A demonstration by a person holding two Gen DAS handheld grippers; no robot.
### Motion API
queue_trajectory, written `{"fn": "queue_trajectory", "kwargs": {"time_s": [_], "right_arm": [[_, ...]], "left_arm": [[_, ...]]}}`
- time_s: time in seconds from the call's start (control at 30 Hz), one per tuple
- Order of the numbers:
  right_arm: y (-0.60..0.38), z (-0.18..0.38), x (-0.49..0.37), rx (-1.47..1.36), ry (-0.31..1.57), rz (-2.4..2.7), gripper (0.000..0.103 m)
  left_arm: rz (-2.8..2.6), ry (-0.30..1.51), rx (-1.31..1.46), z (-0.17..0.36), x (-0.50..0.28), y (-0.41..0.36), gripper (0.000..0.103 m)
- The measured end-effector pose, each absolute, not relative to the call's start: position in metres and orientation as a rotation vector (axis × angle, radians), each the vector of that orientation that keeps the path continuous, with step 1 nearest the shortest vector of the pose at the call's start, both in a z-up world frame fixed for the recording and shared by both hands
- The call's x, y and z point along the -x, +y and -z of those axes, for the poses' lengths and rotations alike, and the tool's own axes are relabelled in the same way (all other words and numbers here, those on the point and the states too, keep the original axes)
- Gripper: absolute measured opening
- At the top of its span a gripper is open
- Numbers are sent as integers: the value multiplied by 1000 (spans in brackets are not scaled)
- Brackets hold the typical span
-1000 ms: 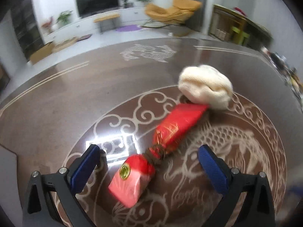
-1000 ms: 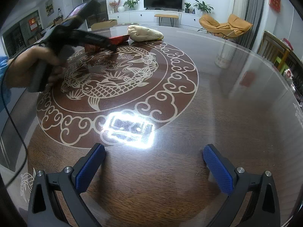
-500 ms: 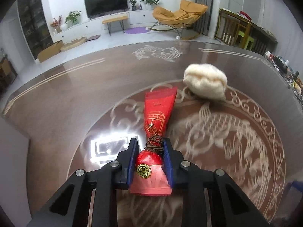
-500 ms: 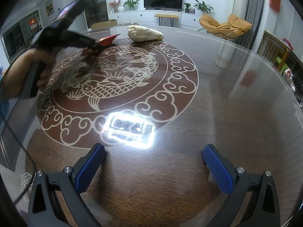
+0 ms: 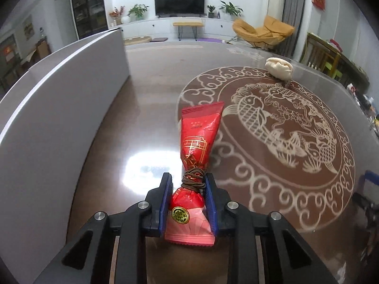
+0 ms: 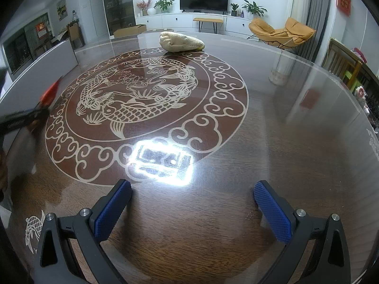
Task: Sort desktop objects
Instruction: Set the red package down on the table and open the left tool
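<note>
My left gripper point(image 5: 188, 189) is shut on a red foil packet point(image 5: 200, 137) tied with brown cord, holding it by the tied neck above the table. The packet also shows blurred at the left edge of the right wrist view point(image 6: 50, 92). A cream cloth glove point(image 5: 279, 68) lies on the far rim of the fish pattern, also in the right wrist view point(image 6: 181, 42). My right gripper point(image 6: 191, 200) is open and empty, low over the table near the bright light reflection.
A grey panel point(image 5: 59, 108) stands upright along the table's left side, close to the left gripper. The dark glass-topped table point(image 6: 284, 123) bears a round fish pattern. Clutter sits at the far right edge point(image 5: 369, 108).
My left gripper closed on the red packet, lifted it and swung left toward the grey panel, away from the glove. The right gripper has not moved.
</note>
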State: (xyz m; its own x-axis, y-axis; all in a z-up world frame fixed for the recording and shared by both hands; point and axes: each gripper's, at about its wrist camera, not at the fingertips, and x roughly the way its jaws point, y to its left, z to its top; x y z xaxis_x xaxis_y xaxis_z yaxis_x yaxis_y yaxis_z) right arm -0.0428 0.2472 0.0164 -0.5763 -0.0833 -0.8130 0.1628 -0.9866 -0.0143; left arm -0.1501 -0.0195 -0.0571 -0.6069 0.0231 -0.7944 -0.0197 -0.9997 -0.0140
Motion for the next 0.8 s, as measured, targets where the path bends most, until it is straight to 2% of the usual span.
{"fn": "queue_trajectory", "kwargs": {"time_s": [0.03,0.1,0.17,0.23,0.8], "right_arm": [[247,-16,42,-1370,132,2669,103],[247,-16,42,-1369,132,2669,103],[247,-16,43,-1369,132,2669,103],[247,-16,42,-1369,132,2669,103],[247,-16,43,-1369,132,2668,103]], "left_arm": [[-2792,0,1370,57,150,-19,39],[-2783,49,1393,59,153,-13,88],[-2768,73,1447,62,160,-7,103],[-2746,19,1460,63,165,-11,103],[-2748,19,1458,63,167,-9,103]]}}
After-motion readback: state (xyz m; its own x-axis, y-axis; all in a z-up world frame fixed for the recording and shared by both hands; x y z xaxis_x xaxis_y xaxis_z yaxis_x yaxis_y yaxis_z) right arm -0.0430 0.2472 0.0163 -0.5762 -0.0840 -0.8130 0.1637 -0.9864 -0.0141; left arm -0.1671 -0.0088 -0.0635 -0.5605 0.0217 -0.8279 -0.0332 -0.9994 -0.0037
